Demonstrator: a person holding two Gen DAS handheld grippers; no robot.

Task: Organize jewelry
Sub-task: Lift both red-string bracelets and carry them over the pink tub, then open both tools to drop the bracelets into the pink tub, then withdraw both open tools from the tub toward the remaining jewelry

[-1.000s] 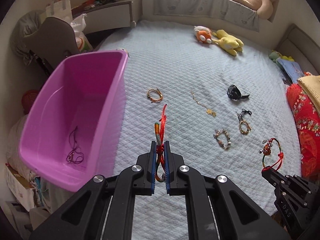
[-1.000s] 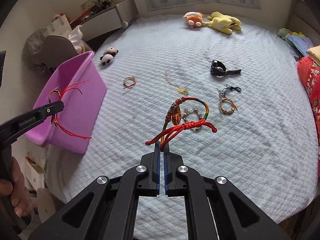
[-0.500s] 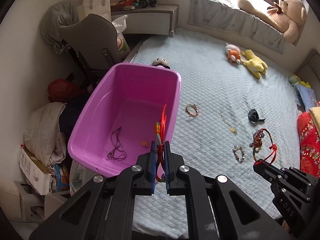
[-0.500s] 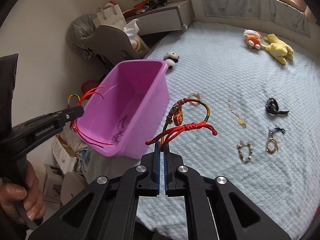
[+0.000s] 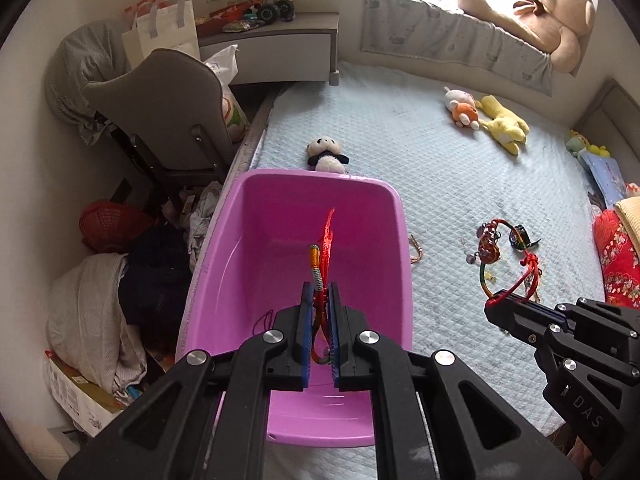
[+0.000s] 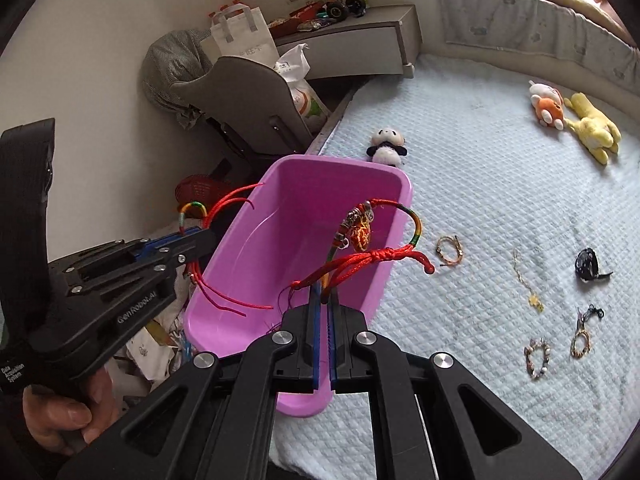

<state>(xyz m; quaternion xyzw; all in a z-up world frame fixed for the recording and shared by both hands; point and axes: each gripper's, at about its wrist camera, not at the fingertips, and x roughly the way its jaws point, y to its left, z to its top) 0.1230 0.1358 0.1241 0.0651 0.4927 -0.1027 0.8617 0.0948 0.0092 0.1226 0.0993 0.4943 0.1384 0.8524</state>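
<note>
**Both grippers now over/near the bin, each w/ a bracelet: drop is next**

Change vs a sec ago: the left gripper point(image 5: 320, 300) has swung from above the bedspread point(image 5: 420, 152) to right above the purple bin point(image 5: 394, 200); bin fills the centre of the left view now. The right gripper point(image 6: 323, 300) has followed, from mid-bed to the bin's near-right wall. Meaning, as I judge it: carry phase about done, release into the bin is the next step for both.

Jaws: left pair closed down to a narrow gap, pinching the red cord bracelet point(image 5: 322, 252), its cord ends sticking up above the bin. Right pair likewise nearly closed, clamping the red knot of the charm bracelet point(image 6: 370, 236), whose loop hangs over the bin's right rim, not clearly inside yet.

Count:
- held: 2 bracelets, 1 per gripper
- in bin: 1 dark cord piece point(image 5: 264, 320) partly visible behind left fingers; rest of the floor hidden, can't tell if more
- left on bed: 5 – small woven bracelet point(image 6: 450, 250), thin gold chain point(image 6: 528, 284), black watch-like piece point(image 6: 587, 264), beaded bracelet point(image 6: 536, 359), small loop w/ black cord point(image 6: 582, 330)
- plush toys on bed: 3 in the right view (panda, orange, yellow), not jewelry

So roughly 5 pcs to go after this pair.
</note>
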